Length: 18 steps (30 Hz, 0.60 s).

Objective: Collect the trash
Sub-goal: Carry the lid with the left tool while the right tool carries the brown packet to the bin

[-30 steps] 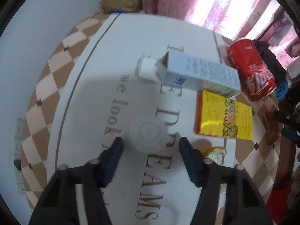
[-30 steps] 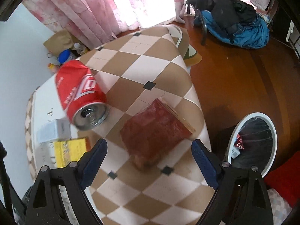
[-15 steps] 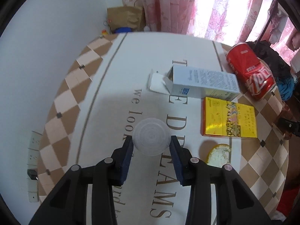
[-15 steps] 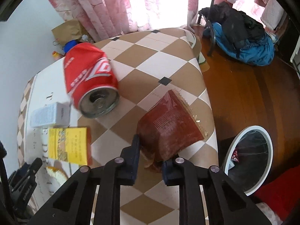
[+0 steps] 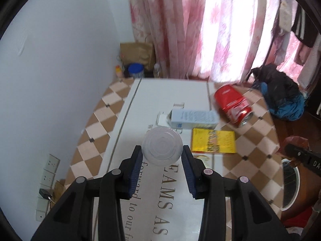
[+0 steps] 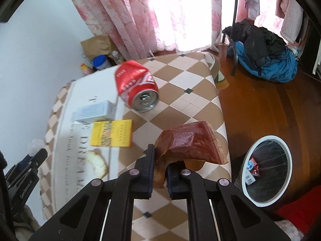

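Left wrist: left gripper point(image 5: 162, 155) clamped on plastic lid point(image 5: 161, 149), right gripper point(image 6: 160, 156) pinching red wrapper point(image 6: 190, 145).

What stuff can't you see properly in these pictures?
- Trash bin: the right wrist view shows only some of what lies inside; the dark liner hides the rest.
- Red wrapper: its lower end is hidden between the right gripper fingers.
- Blue-and-white box: print too small and blurred, both views.
- Clear plastic cup: the left gripper view shows only one round end.
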Each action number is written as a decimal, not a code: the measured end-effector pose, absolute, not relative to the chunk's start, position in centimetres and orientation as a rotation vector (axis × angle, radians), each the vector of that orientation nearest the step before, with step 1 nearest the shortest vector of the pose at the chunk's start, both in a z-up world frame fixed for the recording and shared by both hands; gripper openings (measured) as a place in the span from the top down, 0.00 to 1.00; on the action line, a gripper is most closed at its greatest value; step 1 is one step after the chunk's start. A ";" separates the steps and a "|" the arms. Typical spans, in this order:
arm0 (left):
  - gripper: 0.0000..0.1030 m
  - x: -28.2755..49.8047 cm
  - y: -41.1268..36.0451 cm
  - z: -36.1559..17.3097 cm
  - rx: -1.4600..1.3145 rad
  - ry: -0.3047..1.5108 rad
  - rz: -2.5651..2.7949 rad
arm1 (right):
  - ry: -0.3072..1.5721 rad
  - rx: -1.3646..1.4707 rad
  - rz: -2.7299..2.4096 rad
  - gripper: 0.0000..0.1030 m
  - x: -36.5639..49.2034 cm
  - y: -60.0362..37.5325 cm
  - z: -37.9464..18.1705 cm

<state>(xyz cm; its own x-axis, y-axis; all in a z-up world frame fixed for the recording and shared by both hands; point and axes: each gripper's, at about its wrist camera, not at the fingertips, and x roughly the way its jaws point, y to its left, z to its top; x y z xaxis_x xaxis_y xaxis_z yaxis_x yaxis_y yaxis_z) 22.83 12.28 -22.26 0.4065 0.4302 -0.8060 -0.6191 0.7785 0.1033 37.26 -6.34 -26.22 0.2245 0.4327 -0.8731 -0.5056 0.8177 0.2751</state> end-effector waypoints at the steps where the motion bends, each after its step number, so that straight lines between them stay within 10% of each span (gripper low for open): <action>1: 0.65 22.8 11.9 -21.7 -0.220 0.930 0.663 | 1.171 -0.061 0.657 0.90 36.9 -6.8 -25.7; 18: 0.65 28.6 -2.8 -16.5 -0.160 0.869 0.350 | 1.044 0.139 0.641 0.92 36.4 -22.8 -17.3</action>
<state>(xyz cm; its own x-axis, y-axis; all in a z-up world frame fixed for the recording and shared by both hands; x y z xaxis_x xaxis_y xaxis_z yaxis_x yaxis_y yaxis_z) 28.62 -2.76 -16.54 0.5934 0.2353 -0.7698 -0.3643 0.9313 0.0038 36.35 -22.76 -17.33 0.3404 0.5541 -0.7597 -0.4268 0.8110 0.4002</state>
